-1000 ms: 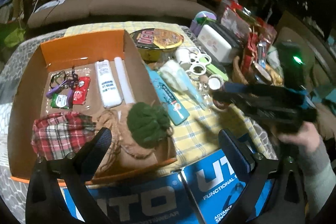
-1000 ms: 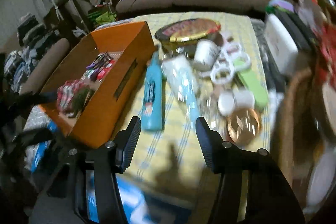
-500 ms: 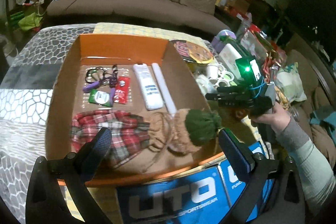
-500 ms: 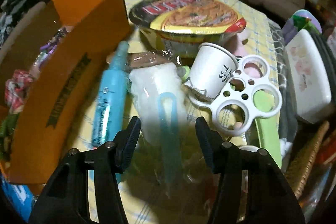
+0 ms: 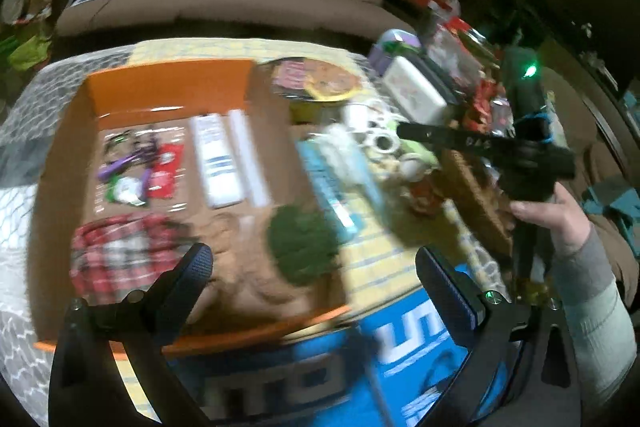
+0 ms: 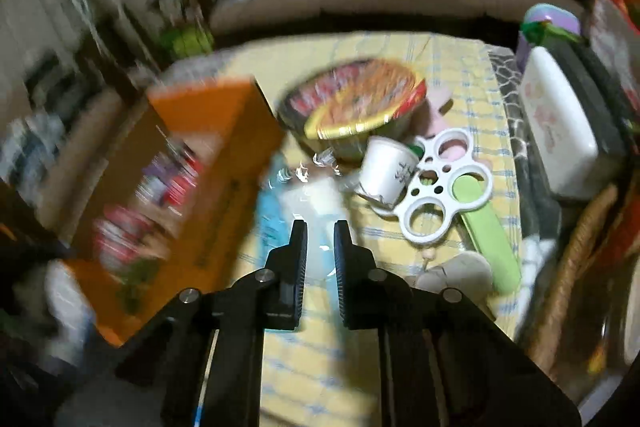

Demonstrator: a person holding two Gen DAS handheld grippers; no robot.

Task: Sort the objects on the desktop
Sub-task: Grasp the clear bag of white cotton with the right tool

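My right gripper (image 6: pixel 320 227) has its jaws closing, nearly together, with the clear plastic packet (image 6: pixel 316 199) holding a light-blue item pinched between the pads. A blue tube (image 6: pixel 268 219) lies just left of it on the yellow checked cloth. In the left wrist view the right gripper (image 5: pixel 404 131) shows from the side, held by a hand (image 5: pixel 560 211) over the clutter. My left gripper (image 5: pixel 314 259) stands open with nothing between its fingers, above the near edge of the orange box (image 5: pixel 168 87). Inside the box lie a plaid cloth (image 5: pixel 120 247), a green-pompom hat (image 5: pixel 300 243) and a white remote (image 5: pixel 216 163).
A noodle bowl (image 6: pixel 356 107), a white cup (image 6: pixel 384 171), a white ring holder (image 6: pixel 444 195) and a green strip (image 6: pixel 484 239) crowd the cloth behind the packet. A white case (image 6: pixel 560 131) and a wicker basket (image 6: pixel 576 259) stand at the right. A blue printed box (image 5: pixel 400 339) lies at the front.
The right gripper's jaws went from wide apart to nearly together on the clear packet, and its view pulled back. The left view swung sideways and is now blurred.
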